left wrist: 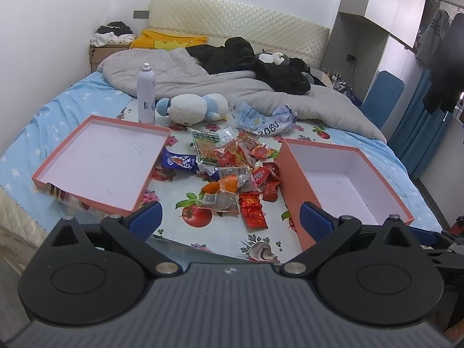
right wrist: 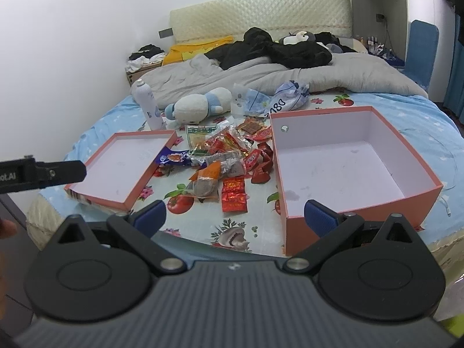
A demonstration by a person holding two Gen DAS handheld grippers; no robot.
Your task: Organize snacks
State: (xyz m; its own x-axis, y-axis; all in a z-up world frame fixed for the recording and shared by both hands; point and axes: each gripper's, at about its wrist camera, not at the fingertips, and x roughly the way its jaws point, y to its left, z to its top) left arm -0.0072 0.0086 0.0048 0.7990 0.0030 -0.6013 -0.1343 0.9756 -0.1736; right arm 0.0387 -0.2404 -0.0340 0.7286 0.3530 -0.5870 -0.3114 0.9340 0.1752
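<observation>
While both hand-held tools hover at the near edge of the bed, the left gripper [left wrist: 229, 217] and the right gripper [right wrist: 236, 214] stand with their blue-padded jaws spread wide and nothing between them. A loose pile of small foil and plastic snack packets [left wrist: 232, 168], mostly red and orange with 1 blue-purple wrapper, lies on the fruit-printed plastic cloth [left wrist: 200, 220] between 2 cardboard pieces. The shallow salmon-pink box lid [left wrist: 101, 162] sits to the left, its near corner overhanging something striped that is too hidden to identify. The deep salmon-pink cardboard box [right wrist: 342, 168] sits to the right, white inside and without contents; its near wall is partly covered by the right gripper's finger. Behind the pile lie a white-and-blue plush toy [left wrist: 194, 108], an upright white spray can [left wrist: 146, 92] and crumpled printed bags [left wrist: 264, 119] whose lettering is only partly legible. Black parts of the left tool enter the right wrist view at its left edge.
</observation>
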